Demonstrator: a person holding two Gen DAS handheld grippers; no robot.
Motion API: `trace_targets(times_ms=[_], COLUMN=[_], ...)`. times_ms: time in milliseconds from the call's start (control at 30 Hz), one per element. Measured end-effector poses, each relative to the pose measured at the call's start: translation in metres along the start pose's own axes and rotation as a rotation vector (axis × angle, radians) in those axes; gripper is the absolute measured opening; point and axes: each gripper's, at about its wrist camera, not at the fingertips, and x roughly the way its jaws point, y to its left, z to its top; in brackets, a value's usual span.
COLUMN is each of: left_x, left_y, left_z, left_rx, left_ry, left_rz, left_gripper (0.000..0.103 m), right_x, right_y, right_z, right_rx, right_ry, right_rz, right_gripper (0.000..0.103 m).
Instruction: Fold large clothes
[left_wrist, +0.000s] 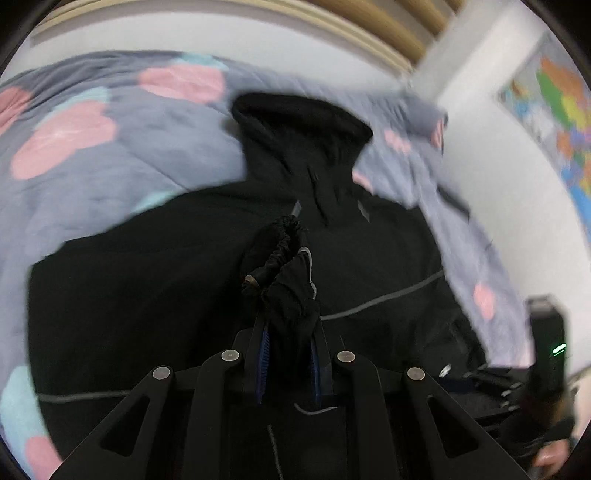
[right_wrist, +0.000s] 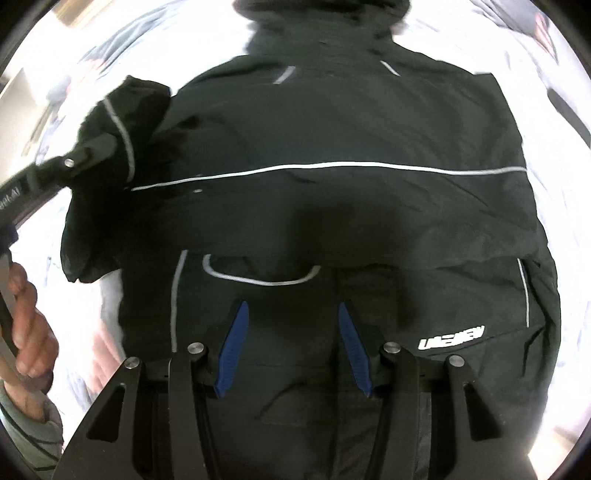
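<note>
Over on the left, the left gripper (left_wrist: 288, 314) is pinching the jacket's elastic sleeve cuff (left_wrist: 284, 258), lifted above the black jacket (right_wrist: 332, 206), which lies spread on the flowered quilt (left_wrist: 110, 147). To the right, the right gripper (right_wrist: 291, 347) hangs over the hem, fingers spread, holding nothing.

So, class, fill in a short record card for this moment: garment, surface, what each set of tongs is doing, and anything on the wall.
garment: black jacket with grey piping, spread flat
surface: bedcover, grey-blue with pink and pale blue patches
left tongs: shut on the jacket's cuff, lifted over the body
right tongs: open above the jacket, holding nothing
wall: colourful map
</note>
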Motion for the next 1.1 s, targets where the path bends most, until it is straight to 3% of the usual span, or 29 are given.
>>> trace_targets(times_ms=[100,167,200,233,267,300,467,633,833,967,1100], left_x=[0.044,0.058,0.058,0.059,0.057,0.054,0.022,-0.019,-0.051,-0.062,-0.064], left_y=[0.001,0.009,0.012,0.016,0.021,0.025,0.036,0.053,0.079,0.092,0.097], left_z=[-0.01,-0.014,-0.015,-0.015,-0.016,-0.017,-0.026,-0.039,-0.054,-0.057,-0.055], left_rx=[-0.003,-0.042,-0.059,-0.09,-0.136,-0.169,-0.249,-0.311,-0.353,-0.369,-0.37], left_ry=[0.108,0.149,0.157,0.177,0.197,0.208,0.198,0.127,0.095,0.089,0.083], left_rz=[0.039,-0.03,-0.068,-0.141,-0.237,-0.288,-0.337,-0.31,-0.176,-0.136,-0.084], left_gripper=[0.024,0.028,0.038,0.05,0.057,0.066,0.068,0.074,0.074,0.074,0.074], right_x=[0.006,0.009,0.009,0.009,0.009,0.009,0.006,0.016,0.052,0.078,0.086], right_y=[-0.014,-0.019,-0.02,-0.019,-0.018,-0.016,-0.004,0.016,0.028,0.033,0.042], right_z=[0.004,0.007,0.009,0.012,0.015,0.02,0.045,0.071,0.099,0.111,0.113], right_rx=[0.026,0.025,0.022,0.015,0.007,-0.004,-0.046,-0.084,-0.024,0.023,0.015], right_ry=[0.011,0.015,0.015,0.012,0.009,0.006,-0.02,-0.03,0.015,0.062,0.068], right_rz=[0.005,0.008,0.011,0.016,0.022,0.032,0.108,0.179,0.313,0.399,0.42], right_gripper=[0.054,0.054,0.054,0.054,0.054,0.054,0.055,0.064,0.064,0.064,0.063])
